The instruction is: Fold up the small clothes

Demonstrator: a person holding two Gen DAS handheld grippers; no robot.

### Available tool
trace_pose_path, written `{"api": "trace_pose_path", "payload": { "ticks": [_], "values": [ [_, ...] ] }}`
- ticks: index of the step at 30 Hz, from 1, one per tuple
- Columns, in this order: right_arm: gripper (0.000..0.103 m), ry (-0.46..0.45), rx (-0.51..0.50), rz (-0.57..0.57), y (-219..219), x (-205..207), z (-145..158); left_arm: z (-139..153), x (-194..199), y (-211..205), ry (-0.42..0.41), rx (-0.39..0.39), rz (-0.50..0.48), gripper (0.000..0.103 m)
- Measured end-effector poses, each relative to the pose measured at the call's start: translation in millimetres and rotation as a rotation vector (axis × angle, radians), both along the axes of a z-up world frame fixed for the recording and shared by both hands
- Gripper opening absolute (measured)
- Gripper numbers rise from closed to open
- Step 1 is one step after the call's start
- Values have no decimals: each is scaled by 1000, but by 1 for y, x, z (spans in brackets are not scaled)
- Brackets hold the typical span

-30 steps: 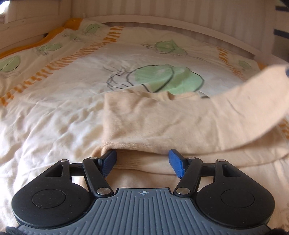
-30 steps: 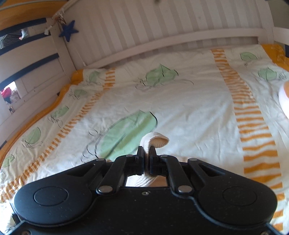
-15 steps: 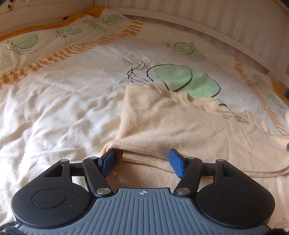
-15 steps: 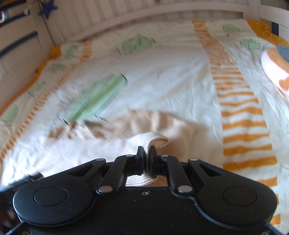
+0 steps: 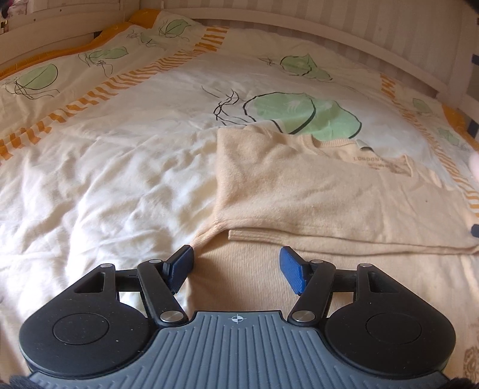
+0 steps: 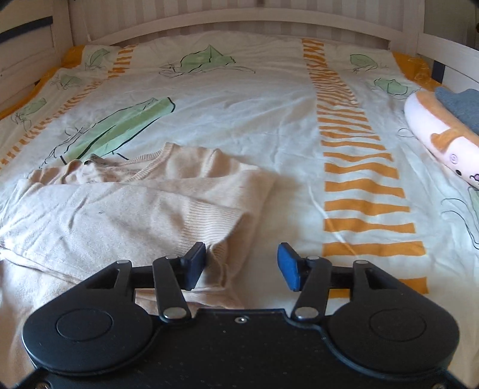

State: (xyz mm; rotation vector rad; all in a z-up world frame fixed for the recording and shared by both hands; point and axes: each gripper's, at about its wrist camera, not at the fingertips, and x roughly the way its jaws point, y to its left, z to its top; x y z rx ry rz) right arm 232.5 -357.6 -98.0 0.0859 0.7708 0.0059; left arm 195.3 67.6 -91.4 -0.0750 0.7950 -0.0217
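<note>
Lying folded on the bedspread [image 5: 119, 185], beige sweater [image 5: 299, 191] spreads just ahead and right of left gripper [image 5: 236, 269], jaws wide, fabric beneath, nothing gripped | right gripper [image 6: 242, 264] jaws opening, sweater cuff [image 6: 221, 254] loose between them by the left pad, sweater body ahead-left, plush toy [image 6: 440, 137] far right

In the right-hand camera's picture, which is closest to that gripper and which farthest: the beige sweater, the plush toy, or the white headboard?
From the right gripper, jaws opening:
1. Beige sweater, just ahead, left, its edge between the fingers.
2. Plush toy, farther off, right edge.
3. White headboard, farthest, across the bed's far end.
</note>
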Motion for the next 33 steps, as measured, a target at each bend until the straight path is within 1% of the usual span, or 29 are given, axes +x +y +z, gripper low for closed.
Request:
{"api": "trace_pose_path", "payload": {
  "ticks": [2, 4, 5, 7, 9, 11, 13, 16, 20, 21, 22, 23, 24, 26, 27, 29, 32, 33],
  "values": [
    [60, -29, -12, -3, -1, -5, 3, 2, -6, 4, 28, 24, 9, 62],
    [60, -61, -40, -8, 1, -10, 7, 8, -17, 13, 28, 4, 22, 62],
    [60, -84, -52, -5, 2, -14, 10, 13, -22, 16, 18, 17, 31, 62],
    [60, -138, -68, 10, 7, -19, 17, 26, -30, 16, -31, 61, 28, 62],
    [61, -187, -69, 29, 13, -22, 23, 41, -26, 10, -83, 108, 2, 63],
    [64, -218, -50, 52, 20, -21, 26, 48, -11, 1, -106, 132, -25, 63],
    [68, -220, -24, 80, 29, -15, 25, 49, 13, -12, -112, 159, -61, 63],
    [69, -217, -8, 100, 40, -5, 19, 36, 51, -30, -80, 201, -108, 63],
    [72, -167, -6, 115, 48, 12, 4, 4, 94, -35, -20, 251, -111, 63],
    [73, -154, -13, 117, 49, 15, -1, -4, 103, -33, -1, 252, -108, 65],
    [73, -138, -30, 115, 49, 17, -7, -9, 110, -28, 4, 235, -100, 77],
    [73, -126, -44, 111, 50, 19, -11, -11, 115, -20, 0, 208, -74, 84],
    [74, -119, -53, 102, 49, 19, -17, -13, 120, -14, 2, 187, -45, 95],
    [85, -131, -42, 79, 45, 17, -23, -12, 130, 0, 14, 140, 2, 96],
    [88, -131, -36, 63, 43, 17, -26, -12, 134, 4, 17, 138, 21, 96],
    [91, -136, -19, 50, 40, 15, -30, -9, 142, 11, 13, 148, 63, 95],
    [95, -131, -13, 35, 38, 16, -30, -10, 148, 25, 15, 139, 128, 95],
    [95, -128, -5, 29, 37, 17, -31, -12, 151, 29, 19, 158, 142, 95]
  ]
}}
